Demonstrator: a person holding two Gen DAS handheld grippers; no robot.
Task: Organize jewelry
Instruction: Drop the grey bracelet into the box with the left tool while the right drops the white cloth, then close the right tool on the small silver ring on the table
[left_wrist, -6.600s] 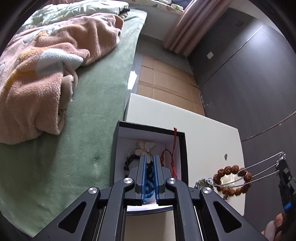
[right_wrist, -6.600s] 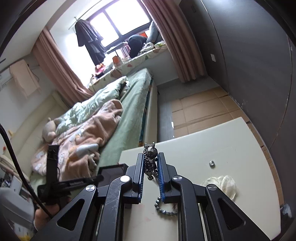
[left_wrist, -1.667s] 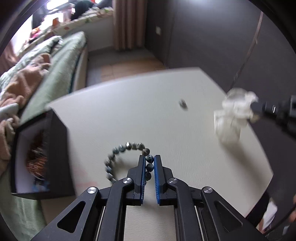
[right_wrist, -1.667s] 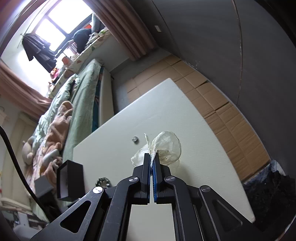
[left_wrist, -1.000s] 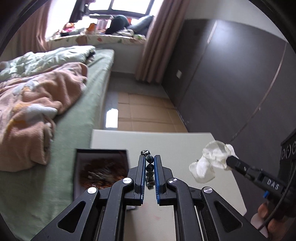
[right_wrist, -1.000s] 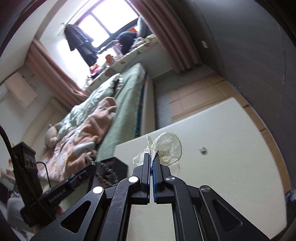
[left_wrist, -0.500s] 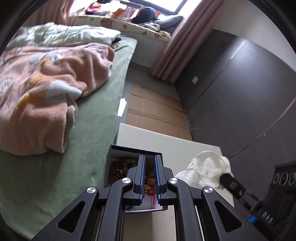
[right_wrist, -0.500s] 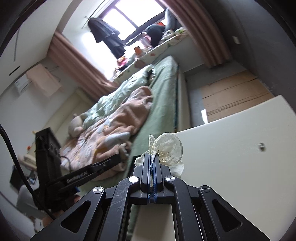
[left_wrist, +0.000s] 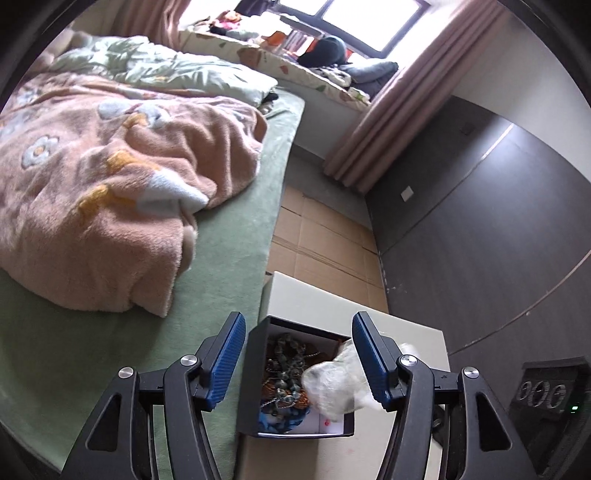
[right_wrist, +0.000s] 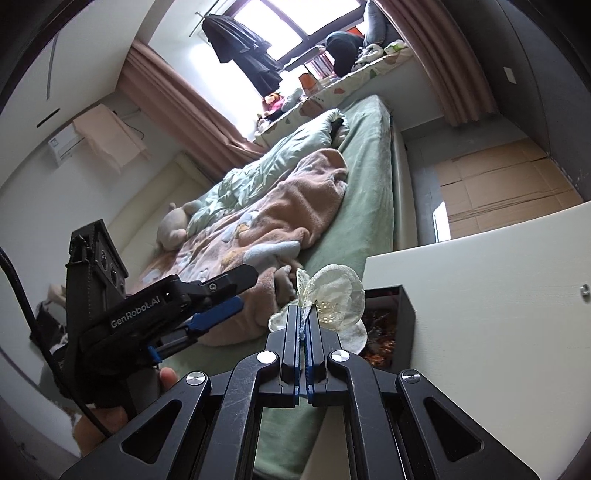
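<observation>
While the black jewelry box sits at the white table's bed-side corner, heaped with beads, our left gripper is opening empty above it. Our right gripper pinches the gauzy flower ornament over the box: light, crushable, best held by its stem.

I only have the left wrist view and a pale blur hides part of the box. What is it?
Observer: A sheer white fabric flower, pinched at its base by the right gripper.
Operator: Is it in the box yet?
Observer: From the right wrist view it sits at the near rim of the black box, above the opening, not released.
Operator: Anything left on the table?
Observer: One small metal piece lies alone on the white table, past the box.
</observation>
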